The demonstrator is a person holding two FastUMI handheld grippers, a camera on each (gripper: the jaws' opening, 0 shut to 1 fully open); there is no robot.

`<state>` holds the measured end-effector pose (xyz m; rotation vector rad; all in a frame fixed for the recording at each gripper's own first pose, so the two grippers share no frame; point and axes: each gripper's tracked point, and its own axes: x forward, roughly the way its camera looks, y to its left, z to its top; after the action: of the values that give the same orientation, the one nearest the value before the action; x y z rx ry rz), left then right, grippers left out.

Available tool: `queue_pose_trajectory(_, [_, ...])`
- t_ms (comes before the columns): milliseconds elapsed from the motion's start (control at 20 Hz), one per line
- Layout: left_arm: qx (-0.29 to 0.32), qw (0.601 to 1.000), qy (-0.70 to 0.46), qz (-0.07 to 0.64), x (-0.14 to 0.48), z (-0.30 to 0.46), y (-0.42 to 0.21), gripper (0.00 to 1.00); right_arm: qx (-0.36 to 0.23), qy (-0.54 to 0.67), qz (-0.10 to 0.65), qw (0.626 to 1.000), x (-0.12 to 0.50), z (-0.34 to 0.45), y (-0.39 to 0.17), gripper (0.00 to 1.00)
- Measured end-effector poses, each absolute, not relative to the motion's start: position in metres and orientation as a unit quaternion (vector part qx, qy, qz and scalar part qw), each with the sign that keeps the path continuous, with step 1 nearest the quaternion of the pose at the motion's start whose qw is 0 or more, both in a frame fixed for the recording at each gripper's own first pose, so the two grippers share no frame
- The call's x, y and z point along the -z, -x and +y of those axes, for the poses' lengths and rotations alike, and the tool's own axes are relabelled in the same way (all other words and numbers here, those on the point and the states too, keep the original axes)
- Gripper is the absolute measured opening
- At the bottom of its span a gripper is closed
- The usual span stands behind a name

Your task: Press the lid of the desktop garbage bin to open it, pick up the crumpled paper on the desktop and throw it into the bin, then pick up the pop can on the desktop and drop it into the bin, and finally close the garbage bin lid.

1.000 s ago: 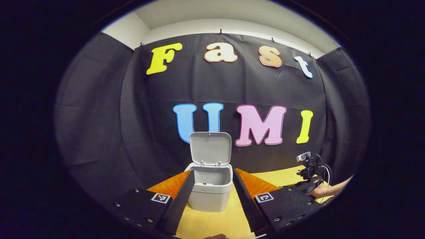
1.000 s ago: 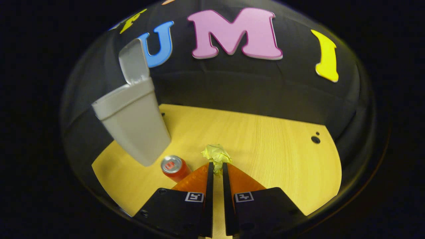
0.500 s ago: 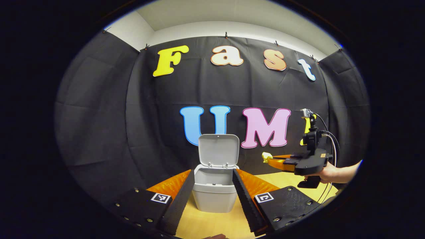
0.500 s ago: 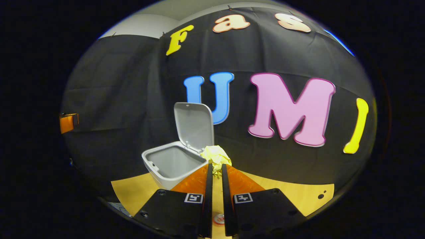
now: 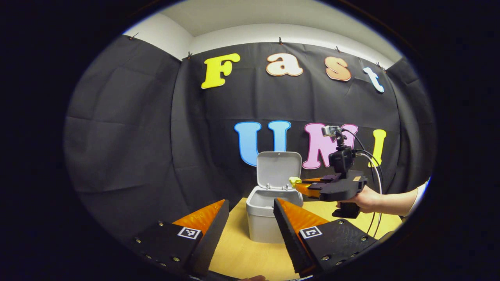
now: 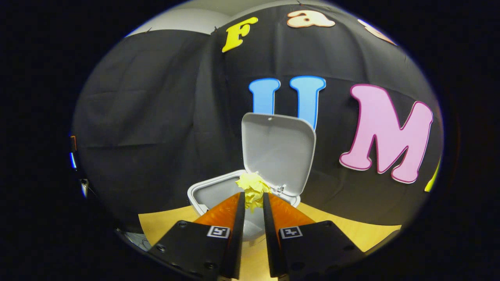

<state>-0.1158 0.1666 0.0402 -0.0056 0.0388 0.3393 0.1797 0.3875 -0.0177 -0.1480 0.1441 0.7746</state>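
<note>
The grey garbage bin [image 5: 262, 218] stands on the yellow desktop with its lid [image 5: 278, 169] raised upright. My right gripper [image 6: 253, 200] is shut on the yellow crumpled paper [image 6: 252, 188] and holds it over the bin's open mouth [image 6: 214, 193], in front of the raised lid [image 6: 278, 148]. In the left gripper view that right gripper [image 5: 299, 182], in a person's hand [image 5: 365, 199], reaches in from the right with the paper [image 5: 294, 180] at its tips above the bin's right rim. My left gripper [image 5: 250, 208] is open, low and in front of the bin, holding nothing.
The wooden desktop [image 5: 242, 253] runs up to the black cloth wall behind the bin. A cable [image 5: 373, 171] loops from the right gripper's camera mount. A person's forearm [image 5: 398, 201] comes in from the right edge.
My right gripper has carried the paper up from the desktop and leftward to above the bin's opening. My left gripper has drifted left, so the bin sits further right in its view.
</note>
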Motion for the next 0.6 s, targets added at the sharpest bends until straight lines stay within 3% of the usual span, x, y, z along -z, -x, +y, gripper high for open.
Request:
queue_pose_trajectory(150, [-0.183, 0.982, 0.013, 0.035, -0.025, 0.172, 0.122, 0.77, -0.377, 0.059, 0.072, 0.922, 0.020, 0.390, -0.182, 0.95])
queue_pose_trajectory(350, [-0.173, 0.984, 0.019, 0.043, -0.008, 0.162, 0.117, 0.77, -0.372, 0.050, 0.068, 0.924, 0.016, 0.374, -0.181, 0.95])
queue_pose_trajectory(600, [-0.114, 0.992, 0.021, 0.040, 0.008, 0.119, 0.082, 0.77, -0.345, 0.050, 0.054, 0.936, 0.004, 0.316, -0.183, 0.95])
